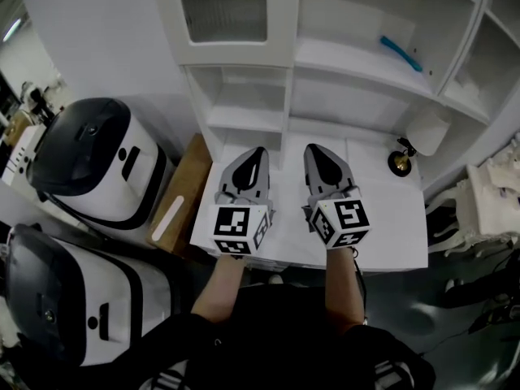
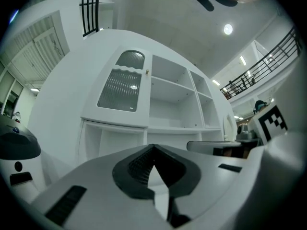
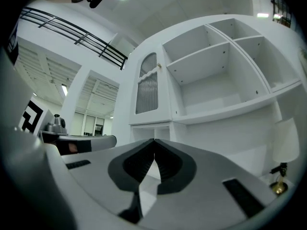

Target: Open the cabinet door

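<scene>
Door (image 1: 223,10) of ribbed glass stands closed at the upper left of the cabinet (image 1: 366,63). Over the counter (image 1: 390,218) hover the left claw (image 1: 257,150) and right claw (image 1: 314,148), side by side, both clenched on nothing, well apart from the door.

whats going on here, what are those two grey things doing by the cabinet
A person holds a gripper in each hand, facing a white cabinet. The left gripper and the right gripper hover side by side above the counter, each with its jaws together and nothing between them. The cabinet door, the ribbed glass one at the upper left, is shut. Neither gripper touches it, so opening it has not begun.
</scene>
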Tool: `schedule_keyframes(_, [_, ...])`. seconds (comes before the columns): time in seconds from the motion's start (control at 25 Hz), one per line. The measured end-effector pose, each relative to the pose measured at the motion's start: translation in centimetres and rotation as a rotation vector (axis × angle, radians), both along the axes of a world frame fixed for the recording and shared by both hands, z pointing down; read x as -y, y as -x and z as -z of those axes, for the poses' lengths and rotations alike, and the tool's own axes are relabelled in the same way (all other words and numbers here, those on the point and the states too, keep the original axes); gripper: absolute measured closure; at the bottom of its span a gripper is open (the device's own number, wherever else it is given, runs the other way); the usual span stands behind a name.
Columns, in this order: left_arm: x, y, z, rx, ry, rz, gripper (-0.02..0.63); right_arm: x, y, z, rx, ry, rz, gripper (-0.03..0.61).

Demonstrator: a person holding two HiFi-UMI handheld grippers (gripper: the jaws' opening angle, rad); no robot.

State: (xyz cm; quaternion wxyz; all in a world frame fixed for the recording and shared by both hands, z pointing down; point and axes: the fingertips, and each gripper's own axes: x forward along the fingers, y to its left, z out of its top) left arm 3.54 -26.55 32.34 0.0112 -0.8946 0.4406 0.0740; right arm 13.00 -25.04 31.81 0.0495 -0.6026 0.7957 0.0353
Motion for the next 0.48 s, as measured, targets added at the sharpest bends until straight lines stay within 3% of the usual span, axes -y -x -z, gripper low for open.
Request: schedule_keyframes(0.48, [2.2, -0.8, 1.8, -0.001, -0.045, 0.073, 0.603, 3.6, -0.6, 3.1, 0.007, -0.096, 0.079, 0.558])
